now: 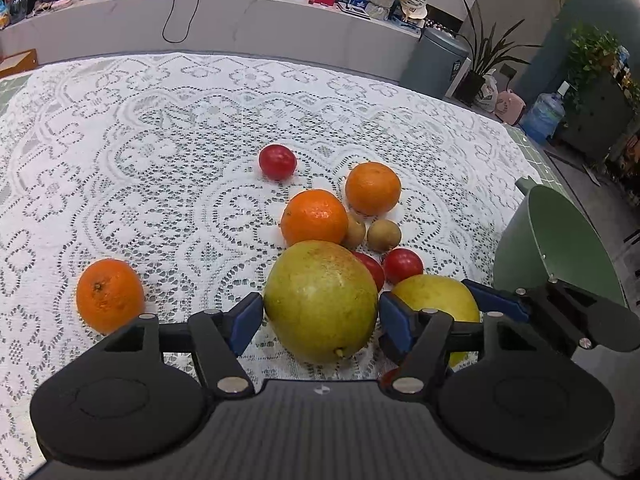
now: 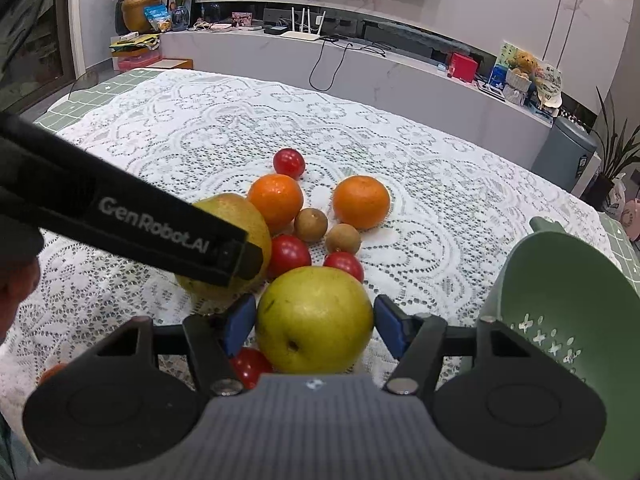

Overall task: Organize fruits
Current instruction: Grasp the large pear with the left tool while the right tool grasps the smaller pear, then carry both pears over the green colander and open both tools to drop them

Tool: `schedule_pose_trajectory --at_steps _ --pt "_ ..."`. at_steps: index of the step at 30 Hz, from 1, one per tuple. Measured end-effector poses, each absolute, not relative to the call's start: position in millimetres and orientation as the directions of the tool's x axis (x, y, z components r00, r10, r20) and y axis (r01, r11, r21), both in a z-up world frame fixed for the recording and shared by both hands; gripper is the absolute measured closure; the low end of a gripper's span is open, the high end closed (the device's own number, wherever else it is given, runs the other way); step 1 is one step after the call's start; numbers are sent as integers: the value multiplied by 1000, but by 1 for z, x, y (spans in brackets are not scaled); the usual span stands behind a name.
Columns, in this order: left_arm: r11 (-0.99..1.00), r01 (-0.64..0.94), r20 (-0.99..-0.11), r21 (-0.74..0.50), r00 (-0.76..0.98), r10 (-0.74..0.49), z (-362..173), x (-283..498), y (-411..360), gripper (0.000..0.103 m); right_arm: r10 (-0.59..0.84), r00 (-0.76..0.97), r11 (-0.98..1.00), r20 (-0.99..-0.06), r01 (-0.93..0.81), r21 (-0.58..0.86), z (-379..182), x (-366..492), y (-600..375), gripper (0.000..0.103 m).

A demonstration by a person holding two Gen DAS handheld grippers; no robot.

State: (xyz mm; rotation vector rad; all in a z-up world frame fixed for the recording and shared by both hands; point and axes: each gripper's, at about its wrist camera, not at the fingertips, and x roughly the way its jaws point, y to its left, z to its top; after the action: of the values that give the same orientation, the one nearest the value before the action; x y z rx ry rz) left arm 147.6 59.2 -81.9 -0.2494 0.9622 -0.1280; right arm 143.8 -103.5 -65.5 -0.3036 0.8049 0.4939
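Green perforated plastic colander [image 2: 560, 280] looks empty; every fruit on lace-covered surface [image 1: 160, 140]. Left gripper [image 1: 320, 314] fingers wide around big yellow-green pear [image 1: 320, 300]; right gripper [image 2: 314, 320] wide around round yellow pear [image 2: 314, 318]. Sorting barely begun.

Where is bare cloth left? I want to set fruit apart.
Free: the lace tablecloth beyond the far red fruit, and between the lone orange and the cluster. Crowded: around both pears and toward the green colander.
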Motion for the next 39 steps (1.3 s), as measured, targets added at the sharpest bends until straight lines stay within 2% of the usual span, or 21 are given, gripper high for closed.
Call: schedule_pose_trajectory --at_steps 5,10,24,32,39 --pt "954 -11 -785 -299 571 -240 -87 151 62 28 304 594 840 -745 -536 -83 -65 142 -102 41" --pt "959 -16 -785 -282 578 -221 -84 146 60 29 310 598 842 -739 -534 -78 -63 139 -104 41" --pt "970 -13 -746 -243 641 -179 -33 108 56 29 372 660 843 -653 -535 -59 -14 113 -134 41" --pt "970 81 -712 -227 666 -222 -3 100 22 29 347 700 875 -624 -480 -53 20 111 -193 41" --pt "954 224 -709 -199 640 -298 11 110 -33 29 314 654 888 -688 -458 -31 25 128 -248 41"
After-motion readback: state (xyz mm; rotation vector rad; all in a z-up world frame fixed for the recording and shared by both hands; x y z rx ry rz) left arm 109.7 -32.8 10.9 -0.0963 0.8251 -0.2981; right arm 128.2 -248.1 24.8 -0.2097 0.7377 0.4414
